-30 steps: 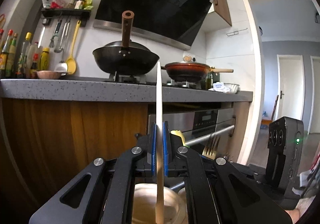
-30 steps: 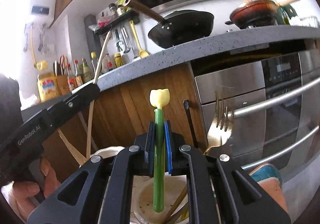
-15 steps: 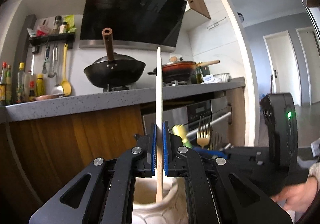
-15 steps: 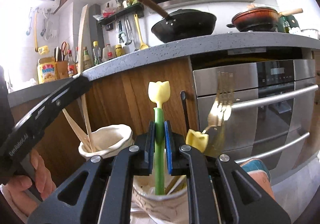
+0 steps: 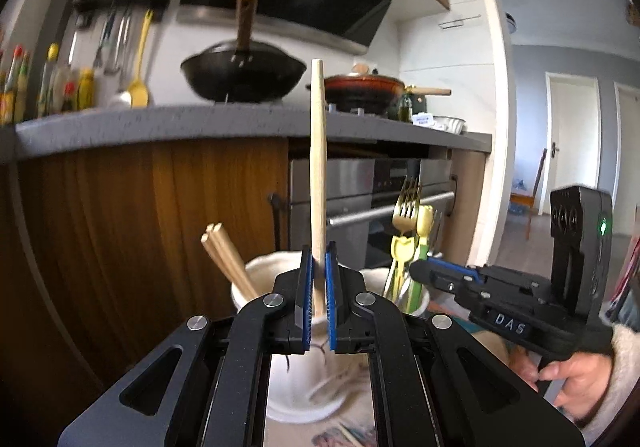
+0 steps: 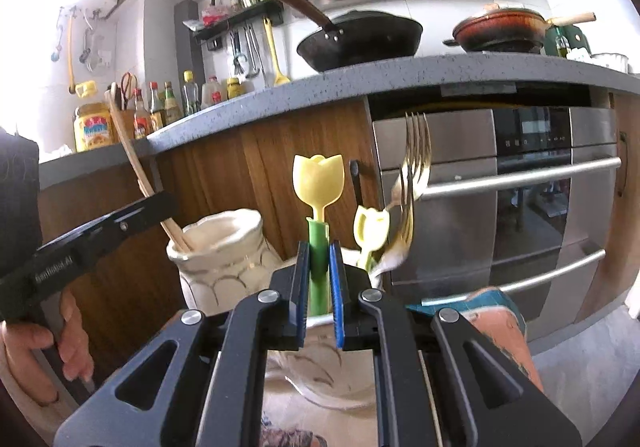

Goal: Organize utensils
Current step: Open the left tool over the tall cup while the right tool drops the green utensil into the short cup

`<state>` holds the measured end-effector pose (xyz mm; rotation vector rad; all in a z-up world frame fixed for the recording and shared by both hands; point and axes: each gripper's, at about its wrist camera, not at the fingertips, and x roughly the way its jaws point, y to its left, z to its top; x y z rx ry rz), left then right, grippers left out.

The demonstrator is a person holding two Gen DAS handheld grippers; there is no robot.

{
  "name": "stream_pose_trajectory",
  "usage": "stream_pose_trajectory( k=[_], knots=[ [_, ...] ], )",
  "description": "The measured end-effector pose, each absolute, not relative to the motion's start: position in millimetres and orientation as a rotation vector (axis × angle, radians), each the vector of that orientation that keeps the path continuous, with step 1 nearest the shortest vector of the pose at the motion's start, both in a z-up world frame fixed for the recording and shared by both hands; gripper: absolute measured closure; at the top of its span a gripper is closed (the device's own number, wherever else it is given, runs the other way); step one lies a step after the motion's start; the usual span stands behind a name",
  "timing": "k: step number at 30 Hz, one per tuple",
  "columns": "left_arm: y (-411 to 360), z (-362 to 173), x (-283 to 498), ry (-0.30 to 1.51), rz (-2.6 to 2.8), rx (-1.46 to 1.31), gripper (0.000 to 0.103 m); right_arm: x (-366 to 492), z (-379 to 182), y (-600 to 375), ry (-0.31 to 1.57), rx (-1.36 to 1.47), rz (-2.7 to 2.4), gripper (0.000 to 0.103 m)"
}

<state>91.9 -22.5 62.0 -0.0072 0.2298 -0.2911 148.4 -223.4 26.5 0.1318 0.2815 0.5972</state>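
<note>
My left gripper (image 5: 319, 279) is shut on a pale wooden chopstick (image 5: 318, 167) that stands upright, its lower end inside a cream ceramic holder (image 5: 260, 271) with other wooden chopsticks (image 5: 226, 259). My right gripper (image 6: 319, 279) is shut on the green stem of a yellow tulip-topped utensil (image 6: 318, 183), its lower end in a second cream holder (image 6: 320, 371). That holder also has a gold fork (image 6: 412, 175) and another tulip utensil (image 6: 370, 231). The chopstick holder (image 6: 224, 259) stands to its left.
A wooden cabinet (image 5: 140, 227) and steel oven (image 6: 500, 187) stand close behind the holders, under a grey counter (image 6: 360, 75) with a black wok (image 6: 360, 39) and a red pan (image 6: 500, 27). The other gripper (image 5: 500, 311) is at the right in the left view.
Both grippers have drawn back and lowered their utensils into the holders. The jaws on both look slightly wider around the utensils than before.
</note>
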Motion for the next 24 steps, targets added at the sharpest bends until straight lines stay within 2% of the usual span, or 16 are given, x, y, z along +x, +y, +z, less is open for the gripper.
stream_pose_trajectory(
  k=[7, 10, 13, 16, 19, 22, 24],
  knots=[
    [-27.3, 57.9, 93.2, 0.254, -0.286, 0.017, 0.096, 149.4, 21.9, -224.3, 0.307, 0.124, 0.588, 0.093],
    [-26.6, 56.3, 96.5, 0.267, -0.287, 0.007, 0.086, 152.8, 19.0, -224.3, 0.327, 0.129, 0.584, 0.093],
    [-26.6, 56.5, 96.6, 0.263, -0.279, 0.015, 0.086, 153.2, 18.8, -224.1, 0.330, 0.127, 0.584, 0.093],
    [-25.9, 55.6, 96.2, 0.258, -0.278, 0.015, 0.079, 152.9, 18.1, -224.8, 0.324, 0.133, 0.588, 0.092],
    [-26.5, 55.1, 95.4, 0.254, -0.273, 0.026, 0.074, 152.5, 17.5, -226.2, 0.316, 0.134, 0.585, 0.080],
    [-25.8, 55.2, 91.4, 0.244, -0.276, 0.027, 0.064, 150.4, 18.6, -228.6, 0.307, 0.138, 0.585, 0.074],
    [-25.4, 56.2, 87.5, 0.231, -0.273, 0.031, 0.063, 148.1, 20.5, -230.0, 0.296, 0.143, 0.581, 0.067]
  ],
)
